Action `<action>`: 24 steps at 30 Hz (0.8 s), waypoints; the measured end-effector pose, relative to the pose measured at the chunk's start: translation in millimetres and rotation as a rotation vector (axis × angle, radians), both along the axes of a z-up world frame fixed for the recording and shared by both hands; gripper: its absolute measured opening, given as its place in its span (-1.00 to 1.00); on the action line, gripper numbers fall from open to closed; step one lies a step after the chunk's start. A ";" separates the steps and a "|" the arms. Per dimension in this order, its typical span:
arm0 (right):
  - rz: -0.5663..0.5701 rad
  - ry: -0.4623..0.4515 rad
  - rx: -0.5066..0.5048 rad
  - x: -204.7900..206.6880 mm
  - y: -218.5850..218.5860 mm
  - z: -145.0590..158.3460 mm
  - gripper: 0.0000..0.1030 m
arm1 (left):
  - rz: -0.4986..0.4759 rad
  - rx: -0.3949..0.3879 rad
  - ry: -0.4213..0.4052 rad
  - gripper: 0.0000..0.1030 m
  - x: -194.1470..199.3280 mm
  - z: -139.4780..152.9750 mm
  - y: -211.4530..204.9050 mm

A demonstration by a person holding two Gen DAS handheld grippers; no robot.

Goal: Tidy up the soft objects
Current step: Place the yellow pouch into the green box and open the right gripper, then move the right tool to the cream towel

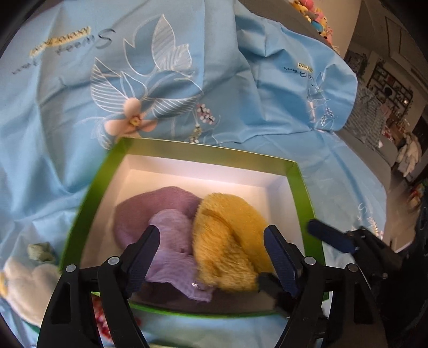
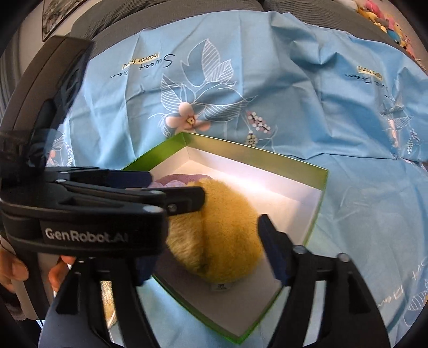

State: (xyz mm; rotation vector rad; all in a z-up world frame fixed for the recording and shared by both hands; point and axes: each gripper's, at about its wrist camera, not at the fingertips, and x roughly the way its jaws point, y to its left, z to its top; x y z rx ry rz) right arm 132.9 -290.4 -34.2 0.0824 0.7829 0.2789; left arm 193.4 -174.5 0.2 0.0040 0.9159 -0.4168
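A green box (image 1: 203, 150) with a white inside lies on a blue sheet. In it are a purple knitted piece (image 1: 149, 206), a lilac cloth (image 1: 171, 249) and a yellow plush (image 1: 230, 241). My left gripper (image 1: 214, 257) hangs open over the box's near side, with the lilac cloth and the plush's edge between its fingers, unpressed. In the right wrist view the same yellow plush (image 2: 222, 235) lies in the box (image 2: 254, 152) between the wide jaws of my open right gripper (image 2: 208, 257). The left gripper (image 2: 174, 187) crosses that view from the left and hides my right gripper's left finger.
The blue flower-print sheet (image 1: 187, 67) covers a grey sofa. A white plush toy (image 1: 24, 281) and a small green lump (image 1: 40, 251) lie left of the box. Colourful soft toys (image 2: 382, 18) are piled far right. A person's hand (image 2: 13, 267) holds the left gripper.
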 end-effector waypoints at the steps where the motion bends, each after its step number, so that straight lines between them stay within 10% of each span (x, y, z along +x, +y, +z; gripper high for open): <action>1: -0.006 -0.007 -0.012 -4.6 -0.2 2.4 0.53 | 0.007 0.013 -0.023 0.56 -5.6 4.2 2.5; 10: -0.019 -0.076 -0.020 -61.9 4.8 26.7 0.82 | 0.067 0.102 -0.230 0.84 -67.5 41.8 22.4; 24: 0.041 -0.112 -0.025 -122.2 43.8 57.9 0.99 | 0.112 0.099 -0.332 0.86 -144.9 75.4 58.0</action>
